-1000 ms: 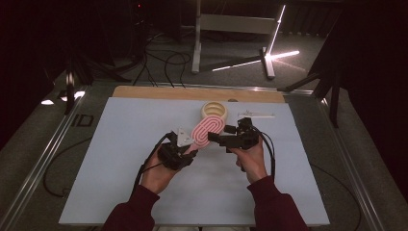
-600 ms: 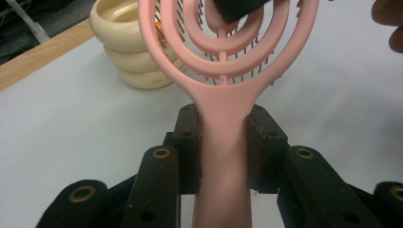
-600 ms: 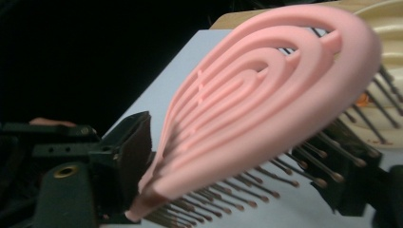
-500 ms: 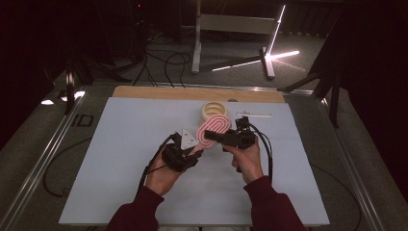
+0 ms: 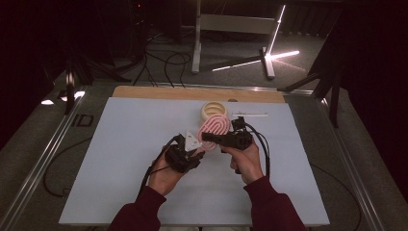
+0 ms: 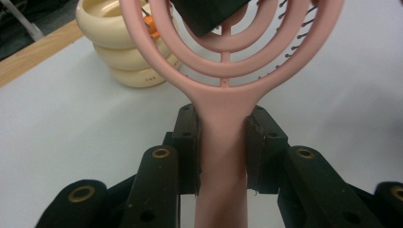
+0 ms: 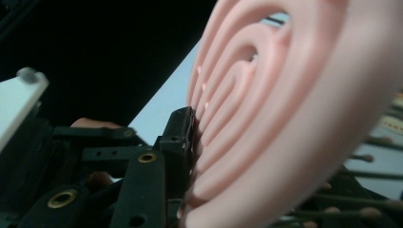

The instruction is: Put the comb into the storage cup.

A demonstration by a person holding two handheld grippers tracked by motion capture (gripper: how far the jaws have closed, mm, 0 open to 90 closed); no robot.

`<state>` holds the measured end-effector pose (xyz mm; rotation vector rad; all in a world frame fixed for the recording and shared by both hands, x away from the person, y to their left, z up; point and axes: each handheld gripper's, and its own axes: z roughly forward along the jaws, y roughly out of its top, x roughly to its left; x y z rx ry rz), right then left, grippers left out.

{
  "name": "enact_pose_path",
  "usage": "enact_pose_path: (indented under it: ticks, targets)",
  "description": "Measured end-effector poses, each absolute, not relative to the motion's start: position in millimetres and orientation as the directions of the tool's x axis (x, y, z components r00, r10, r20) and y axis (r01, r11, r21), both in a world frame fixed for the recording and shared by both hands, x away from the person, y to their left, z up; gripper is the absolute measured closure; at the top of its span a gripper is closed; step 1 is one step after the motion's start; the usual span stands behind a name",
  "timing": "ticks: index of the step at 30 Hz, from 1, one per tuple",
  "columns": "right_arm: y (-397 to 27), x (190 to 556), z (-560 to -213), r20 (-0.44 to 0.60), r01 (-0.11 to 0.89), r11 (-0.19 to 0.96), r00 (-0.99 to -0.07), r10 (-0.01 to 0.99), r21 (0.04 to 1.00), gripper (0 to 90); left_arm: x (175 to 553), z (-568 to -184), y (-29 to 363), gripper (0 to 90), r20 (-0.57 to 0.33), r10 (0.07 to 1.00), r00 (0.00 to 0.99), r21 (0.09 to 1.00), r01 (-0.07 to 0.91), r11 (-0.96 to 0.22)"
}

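The pink hairbrush [image 5: 214,129] is held up over the white table [image 5: 120,159] by the cream bowl [image 5: 214,110] (it looks light, stiff and hard), left gripper [image 6: 222,142] squeezing its handle, right gripper [image 5: 208,137] just closed on its looped head.

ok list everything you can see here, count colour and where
brush: 1, pink, held above the mat's middle, handle in the left claw, head in the right claw
bowls: stack of 3, cream, far side of the mat behind the brush
stick: 1, white, flat on the mat right of the bowls
mat: 1, pale grey, covering the table
board: 1, wooden, along the mat's far edge
left claw: 1, black, shut on the brush handle
right claw: 1, black, jaws just closed on the brush head
sleeves: 2, dark red, bottom edge
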<state>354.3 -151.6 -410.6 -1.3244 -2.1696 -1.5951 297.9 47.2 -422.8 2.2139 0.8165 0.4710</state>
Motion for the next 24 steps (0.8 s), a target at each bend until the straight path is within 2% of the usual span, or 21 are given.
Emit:
enact_pose_path:
  ticks: [12, 18, 21, 24]
  targets:
    - [-146.1, 352.3, -408.1, 0.564, 0.689, 0.043, -0.625, 0.539, 0.723, 63.4, 300.7, -424.9, 53.6, 67.5, 0.052, 0.687, 0.724, 0.747, 0.429, -0.508]
    - [-147.0, 351.4, -405.1, 0.562, 0.676, 0.028, -0.634, 0.532, 0.736, 63.5, 300.7, -428.3, 58.8, 49.8, 0.018, 0.691, 0.723, 0.763, 0.436, -0.477]
    - [-147.1, 351.4, -404.6, 0.560, 0.674, 0.027, -0.635, 0.532, 0.738, 63.5, 300.2, -428.3, 62.3, 44.9, -0.014, 0.689, 0.725, 0.776, 0.442, -0.450]
    - [-146.2, 351.2, -404.5, 0.555, 0.669, 0.030, -0.640, 0.532, 0.743, 63.5, 298.2, -426.7, 64.6, 37.1, -0.001, 0.701, 0.713, 0.792, 0.429, -0.435]
